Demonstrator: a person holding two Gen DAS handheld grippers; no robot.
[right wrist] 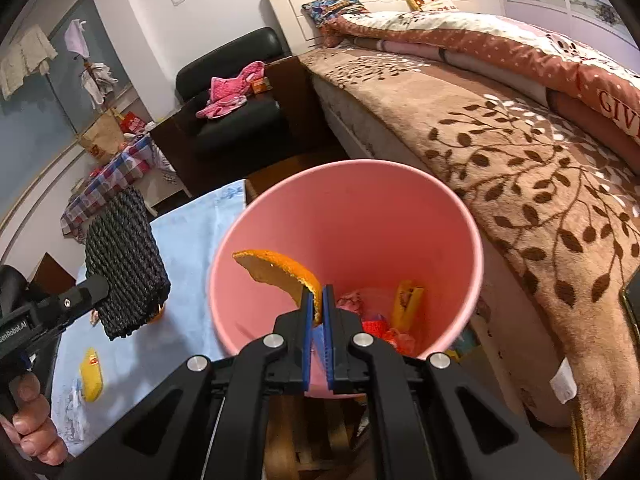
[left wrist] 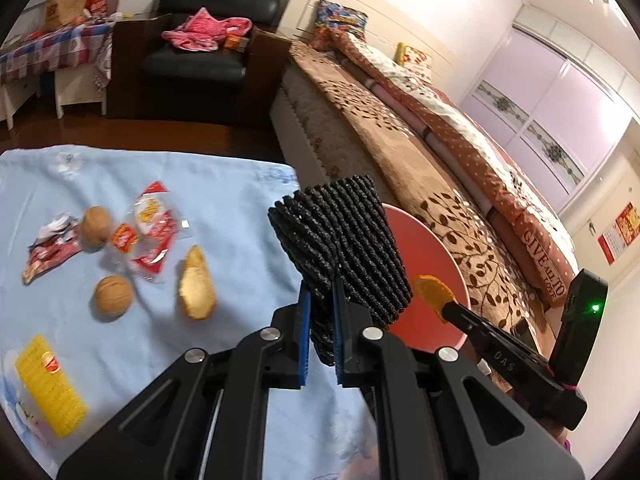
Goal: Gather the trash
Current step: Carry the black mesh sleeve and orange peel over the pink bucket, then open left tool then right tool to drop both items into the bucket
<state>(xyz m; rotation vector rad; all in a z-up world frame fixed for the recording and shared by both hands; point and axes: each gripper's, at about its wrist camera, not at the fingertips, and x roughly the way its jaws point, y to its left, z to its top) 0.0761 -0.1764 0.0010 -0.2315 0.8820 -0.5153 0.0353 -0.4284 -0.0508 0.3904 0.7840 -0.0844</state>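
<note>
With the orange peel pinched in the right gripper over the pink bin and the black woven mat clamped in the left gripper at nine o'clock, the peel should be released only once centred above the opening.

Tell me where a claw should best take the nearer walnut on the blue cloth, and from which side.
Likely across the middle of the nearer walnut, coming down from above. It is round with no edge or handle, it sits apart from the peel piece and the wrappers, and the blue cloth leaves room for fingers either side.
</note>
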